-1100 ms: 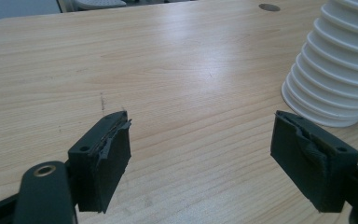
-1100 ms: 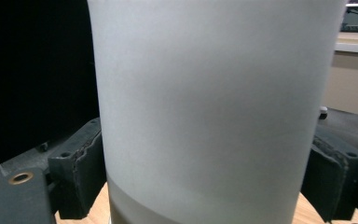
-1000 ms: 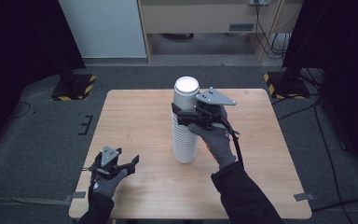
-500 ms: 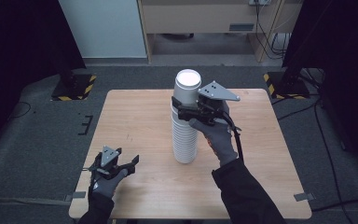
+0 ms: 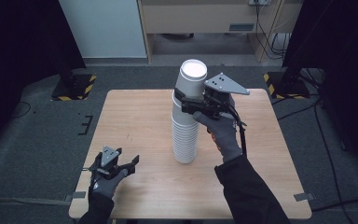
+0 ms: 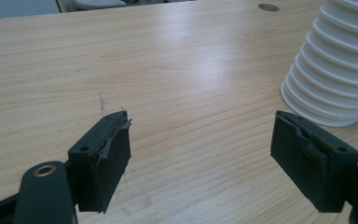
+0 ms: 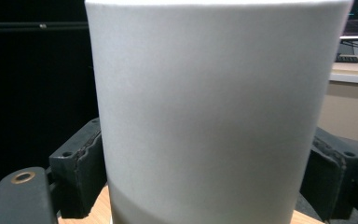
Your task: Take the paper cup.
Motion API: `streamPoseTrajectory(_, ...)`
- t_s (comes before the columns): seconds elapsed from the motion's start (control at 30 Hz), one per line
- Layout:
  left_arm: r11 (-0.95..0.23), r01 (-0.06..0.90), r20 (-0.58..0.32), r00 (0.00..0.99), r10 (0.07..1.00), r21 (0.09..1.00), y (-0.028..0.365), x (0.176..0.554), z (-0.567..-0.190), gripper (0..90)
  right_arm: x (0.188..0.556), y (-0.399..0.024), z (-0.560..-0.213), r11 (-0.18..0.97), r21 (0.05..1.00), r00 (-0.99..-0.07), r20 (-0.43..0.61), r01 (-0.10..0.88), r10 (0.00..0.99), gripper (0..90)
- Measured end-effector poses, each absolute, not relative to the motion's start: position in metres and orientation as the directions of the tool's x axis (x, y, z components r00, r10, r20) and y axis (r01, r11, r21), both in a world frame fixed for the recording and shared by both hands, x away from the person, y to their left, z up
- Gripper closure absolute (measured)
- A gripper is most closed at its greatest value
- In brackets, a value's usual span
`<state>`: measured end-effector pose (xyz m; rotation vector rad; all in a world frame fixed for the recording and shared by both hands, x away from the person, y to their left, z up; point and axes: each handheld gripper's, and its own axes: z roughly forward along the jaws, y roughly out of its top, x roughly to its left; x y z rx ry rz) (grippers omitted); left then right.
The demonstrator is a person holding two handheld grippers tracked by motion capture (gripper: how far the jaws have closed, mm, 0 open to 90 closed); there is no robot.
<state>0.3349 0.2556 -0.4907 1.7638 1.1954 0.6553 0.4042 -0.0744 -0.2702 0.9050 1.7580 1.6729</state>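
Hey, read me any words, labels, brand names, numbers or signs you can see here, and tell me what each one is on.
No readable text anywhere.
The cup in the right claw is plain white, no print.
The cup stack is plain white too.
The table shows bare wood grain and a small scuff, no markings.
The left claw carries no label.
The yellow-and-black striped feet on the floor bear stripes, no words.

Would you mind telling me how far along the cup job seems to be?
Done: no cup stands apart from the stack yet. In hand: the right hand-held gripper grips the top cup, raised partway out. Left: lifting it free; the left hand-held gripper waits open.
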Motion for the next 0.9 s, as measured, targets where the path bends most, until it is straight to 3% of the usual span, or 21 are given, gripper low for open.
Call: streamPoseTrajectory(0.9, -0.147, 0.448, -0.049, 0.396, 0.917, 0.882, 0.255, 0.335, -0.491, 18.7, 0.385, -0.104, -0.24, -0.068, 0.997, -0.627, 0.079, 0.042, 0.775, 14.9)
